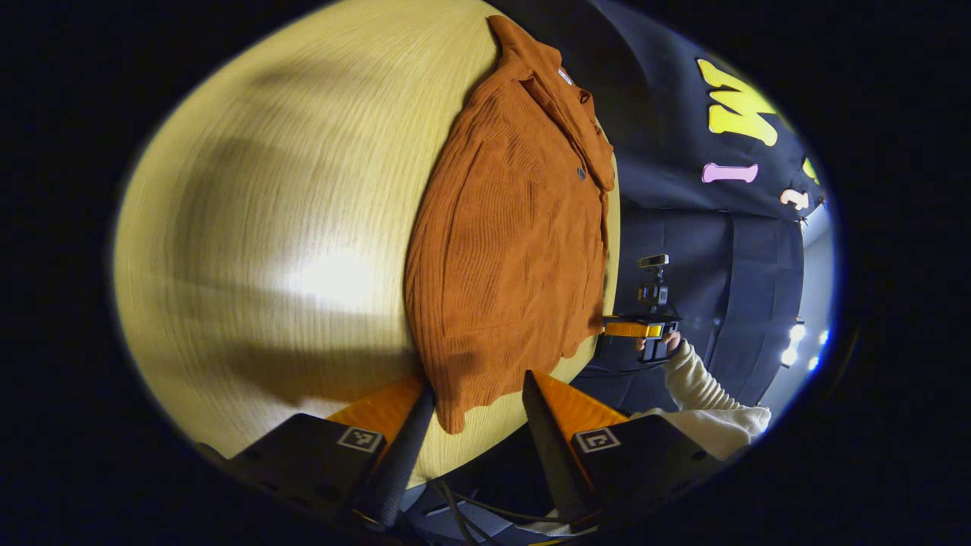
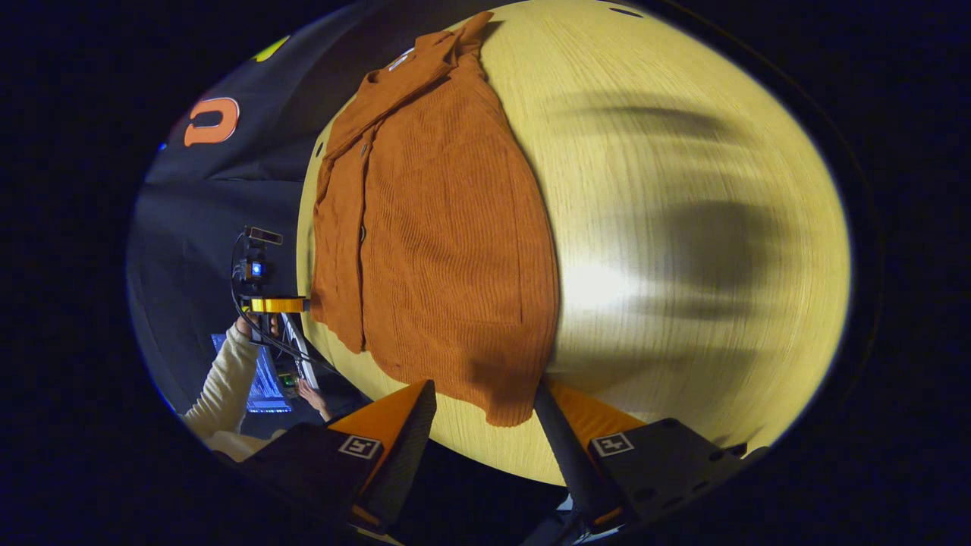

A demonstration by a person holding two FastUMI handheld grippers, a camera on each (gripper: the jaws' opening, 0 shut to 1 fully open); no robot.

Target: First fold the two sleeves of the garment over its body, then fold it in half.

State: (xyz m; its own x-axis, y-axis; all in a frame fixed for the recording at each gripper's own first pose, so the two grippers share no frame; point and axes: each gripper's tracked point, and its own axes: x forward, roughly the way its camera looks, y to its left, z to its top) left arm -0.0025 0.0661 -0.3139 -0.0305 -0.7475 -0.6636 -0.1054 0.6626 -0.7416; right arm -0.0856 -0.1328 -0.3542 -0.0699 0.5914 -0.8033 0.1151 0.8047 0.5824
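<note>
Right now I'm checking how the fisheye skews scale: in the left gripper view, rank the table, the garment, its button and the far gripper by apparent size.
1. Table.
2. Garment.
3. Far gripper: it sits farther off, so looks smaller than it is.
4. Button.

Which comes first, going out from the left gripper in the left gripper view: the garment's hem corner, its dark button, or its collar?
1. The hem corner of the garment, hanging between the left gripper's open fingers.
2. The dark button, farther up, on the right side of the garment.
3. The collar, farthest, at the top by the far edge of the table.
</note>
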